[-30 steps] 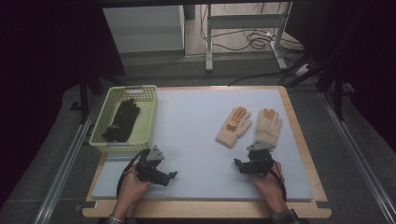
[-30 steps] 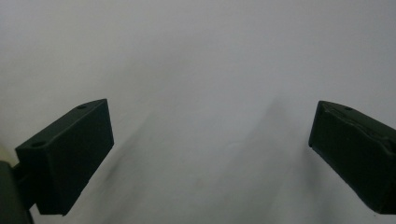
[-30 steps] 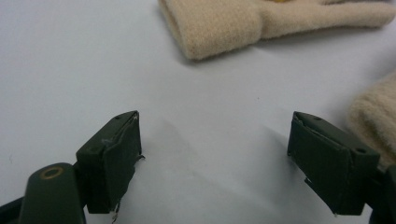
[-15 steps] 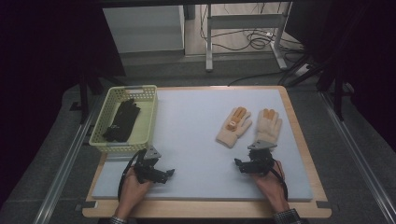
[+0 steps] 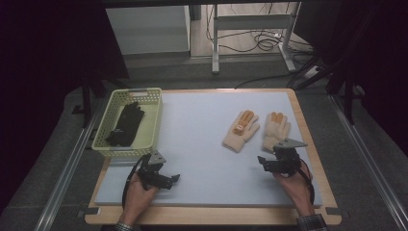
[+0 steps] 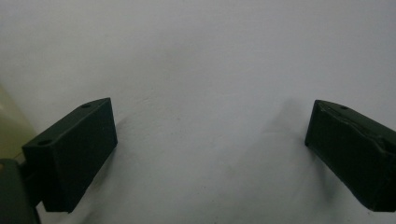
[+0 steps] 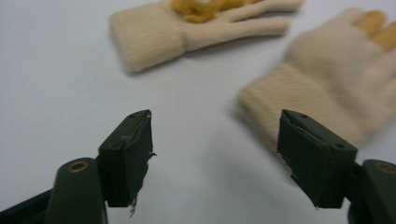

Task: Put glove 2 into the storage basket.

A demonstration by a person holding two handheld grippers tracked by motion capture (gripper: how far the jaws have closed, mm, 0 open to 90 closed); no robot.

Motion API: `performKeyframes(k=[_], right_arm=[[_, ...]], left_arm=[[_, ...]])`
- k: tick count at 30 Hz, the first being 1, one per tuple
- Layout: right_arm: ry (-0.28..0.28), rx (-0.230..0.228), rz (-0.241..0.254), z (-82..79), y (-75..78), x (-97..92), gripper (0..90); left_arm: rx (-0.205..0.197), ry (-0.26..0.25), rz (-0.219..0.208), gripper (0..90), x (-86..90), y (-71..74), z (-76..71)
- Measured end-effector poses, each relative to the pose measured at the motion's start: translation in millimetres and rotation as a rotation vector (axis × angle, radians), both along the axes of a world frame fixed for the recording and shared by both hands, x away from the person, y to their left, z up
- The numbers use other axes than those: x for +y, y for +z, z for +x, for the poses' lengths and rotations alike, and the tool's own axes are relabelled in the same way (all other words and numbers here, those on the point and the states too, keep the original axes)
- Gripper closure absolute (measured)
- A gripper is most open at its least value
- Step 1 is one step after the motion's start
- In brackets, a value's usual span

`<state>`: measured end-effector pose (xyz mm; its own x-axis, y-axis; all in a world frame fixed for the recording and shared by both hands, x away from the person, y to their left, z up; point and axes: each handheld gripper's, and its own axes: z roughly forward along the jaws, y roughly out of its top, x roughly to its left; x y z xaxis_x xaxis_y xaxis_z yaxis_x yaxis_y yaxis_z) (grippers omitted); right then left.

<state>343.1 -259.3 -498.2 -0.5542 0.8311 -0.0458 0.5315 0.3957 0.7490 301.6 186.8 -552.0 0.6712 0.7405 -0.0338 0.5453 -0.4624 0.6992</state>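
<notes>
Two cream knit gloves with orange fingertips lie side by side on the pale blue mat (image 5: 202, 144): the left glove (image 5: 241, 131) (image 7: 187, 32) and the right glove (image 5: 275, 131) (image 7: 327, 79). My right gripper (image 5: 267, 161) (image 7: 215, 154) hovers just short of the right glove's cuff. It is open, its jaws have just been closing a little, and only bare mat lies between them. Near the front left of the mat, my left gripper (image 5: 171, 179) (image 6: 210, 149) stands open over bare mat.
A yellow-green plastic basket (image 5: 156, 120) stands at the mat's left edge with black gloves (image 5: 125, 124) inside. The mat rests on a wooden board (image 5: 308, 144). Beyond the table are metal frame legs and cables on the floor.
My right gripper has lifted slightly and shifted toward the cuff of the right glove. The left gripper has stayed where it was.
</notes>
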Motion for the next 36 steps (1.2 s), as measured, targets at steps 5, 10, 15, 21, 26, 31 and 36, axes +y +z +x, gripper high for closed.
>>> performKeyframes(k=[5, 10, 15, 21, 26, 31, 36], right_arm=[[-0.044, -0.006, -0.006, 15.1, 9.0, -15.5, 35.4], [-0.070, -0.019, -0.018, 32.7, 13.3, -23.0, 42.2], [-0.106, -0.030, -0.066, 60.5, 10.9, -27.5, 48.4], [-0.122, -0.023, -0.080, 89.3, 0.9, -24.1, 41.4], [-0.099, -0.011, -0.124, 105.9, -15.3, -17.6, 35.8], [-0.115, 0.048, -0.014, 108.9, -20.5, -24.9, 50.7], [-0.120, 0.073, 0.009, 106.1, -17.8, -27.9, 59.7]], left_arm=[[0.000, 0.003, -0.005, 2.1, -0.3, -0.2, -0.1], [0.000, 0.003, -0.005, 2.1, -0.3, -0.2, -0.1], [0.000, 0.001, -0.001, 2.1, -0.1, -0.1, 0.0], [0.000, 0.001, -0.002, 2.1, 0.0, -0.1, -0.1], [0.000, 0.001, -0.003, 2.2, -0.1, -0.1, -0.1], [-0.001, 0.001, -0.003, 2.2, -0.2, -0.2, -0.3], [-0.001, 0.001, -0.003, 2.2, -0.2, -0.1, -0.3]])
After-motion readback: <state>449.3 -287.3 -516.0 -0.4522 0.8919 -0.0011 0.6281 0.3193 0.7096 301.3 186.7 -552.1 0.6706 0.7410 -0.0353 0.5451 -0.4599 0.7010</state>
